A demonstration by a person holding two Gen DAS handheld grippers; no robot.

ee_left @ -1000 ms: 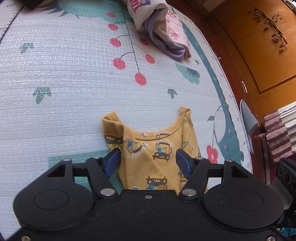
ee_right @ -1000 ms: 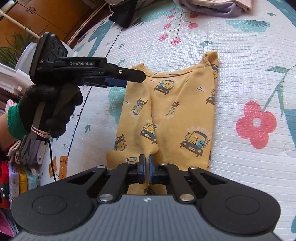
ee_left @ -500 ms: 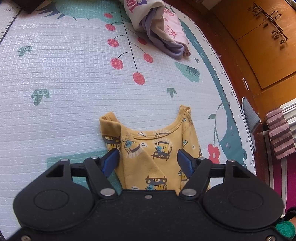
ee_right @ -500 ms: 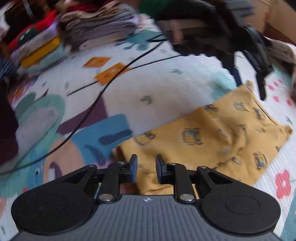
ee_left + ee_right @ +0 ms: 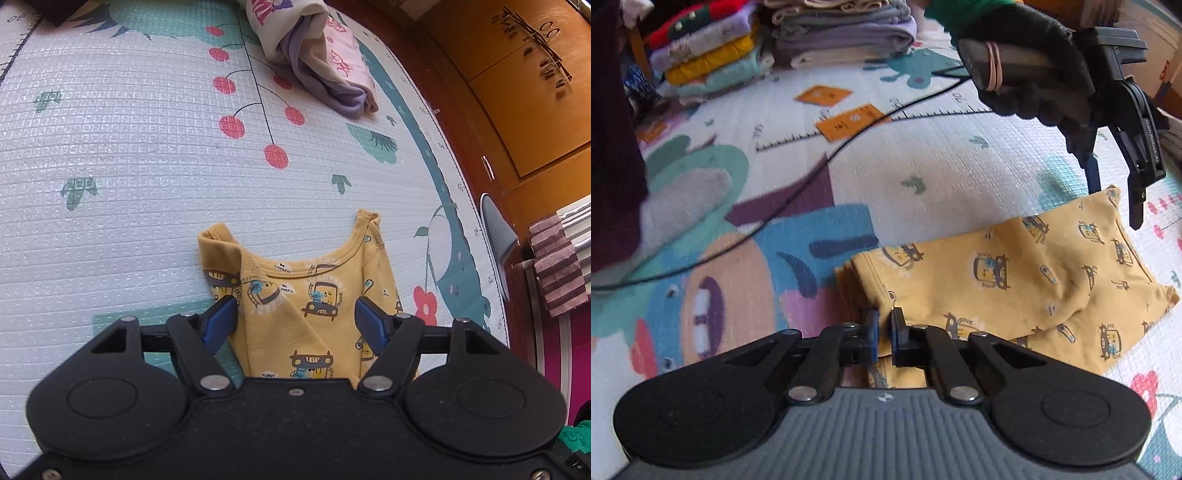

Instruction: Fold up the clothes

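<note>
left wrist: yellow shirt [image 5: 317,306] lies lengthwise, neckline pointing away from tool.

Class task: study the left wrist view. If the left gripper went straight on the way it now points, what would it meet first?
Most likely the yellow shirt, lying on the play mat between the open blue fingers of the left gripper. Depth is unclear, but nothing else shows in that line.

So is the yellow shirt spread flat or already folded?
Partly folded. The yellow shirt has one side flapped over its front, and its hem end shows stacked layers. It is not yet a compact bundle.
</note>
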